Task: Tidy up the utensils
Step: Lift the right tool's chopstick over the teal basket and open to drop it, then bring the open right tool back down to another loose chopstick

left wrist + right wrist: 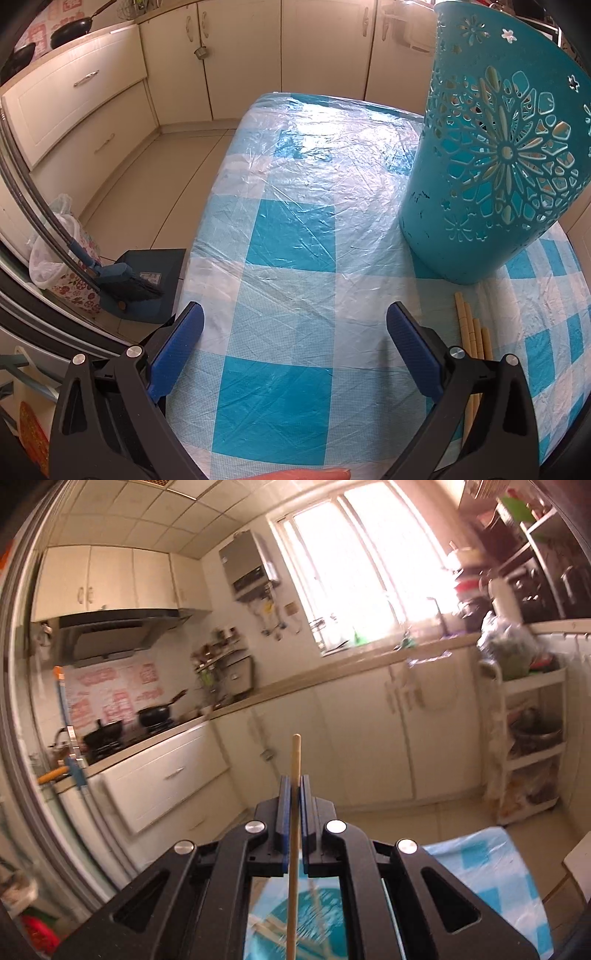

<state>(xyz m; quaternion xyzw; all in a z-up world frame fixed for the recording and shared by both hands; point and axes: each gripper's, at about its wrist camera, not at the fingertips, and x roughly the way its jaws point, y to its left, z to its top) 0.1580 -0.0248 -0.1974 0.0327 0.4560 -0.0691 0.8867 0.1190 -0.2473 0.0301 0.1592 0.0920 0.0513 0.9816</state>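
Right gripper (294, 786): closed on a single wooden chopstick (295, 760), which is held upright above the table; the holder's mouth is seen below through the frame.
Left gripper (295, 332): fingers spread wide, nothing between them, hovering over the checked tablecloth (288, 236).
Loose chopsticks (474, 332): laid side by side on the cloth, just in front of the teal utensil holder (491, 155).
Handling: the stick is judged light, stiff and smooth, so it may pivot or slip; a pinch near mid-length is advised.
Holder: judged light plastic, easily tipped; some chopsticks are visible inside through the cut-outs.
Hidden: the lower ends of the loose chopsticks are covered by the left finger; the held stick's lower end is cut off; the right view is blurred.
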